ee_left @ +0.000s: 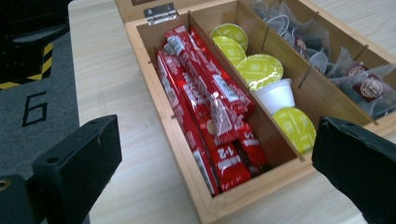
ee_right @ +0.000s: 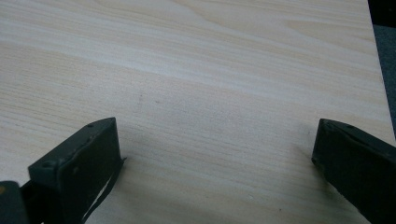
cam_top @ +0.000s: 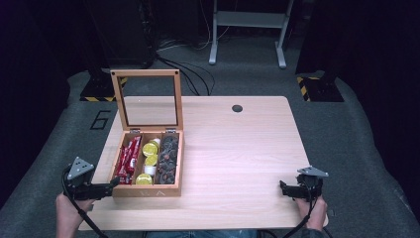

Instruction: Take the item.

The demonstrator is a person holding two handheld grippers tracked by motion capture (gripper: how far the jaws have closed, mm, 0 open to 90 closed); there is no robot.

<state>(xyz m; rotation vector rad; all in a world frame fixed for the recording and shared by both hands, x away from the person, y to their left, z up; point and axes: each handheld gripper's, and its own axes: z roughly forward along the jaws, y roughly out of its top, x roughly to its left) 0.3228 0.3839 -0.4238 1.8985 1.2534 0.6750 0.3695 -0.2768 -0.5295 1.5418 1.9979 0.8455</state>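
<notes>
The wooden box [cam_top: 146, 190] sits at the near left corner of the tabletop [cam_top: 237, 148], lid [cam_top: 148, 99] standing upright, with three lengthwise compartments: red sachets [ee_left: 205, 102] on the left, yellow-lidded capsules [ee_left: 259, 70] in the middle, dark tea bags [ee_left: 345, 70] on the right. The left hand-held gripper [cam_top: 106, 188] hovers at the box's near left corner, jaws spread wide and holding nothing. The sachets lie overlapped and slick, so a pinch could, I judge, drag up several at once or slip off the foil; a jaw landing on the thin divider or front wall could shove the box toward the tabletop's near edge, close by. A knock might also bring the lid down. The right hand-held gripper [cam_top: 292, 191] rests released near the near right corner, well apart, too far to steady the box.
</notes>
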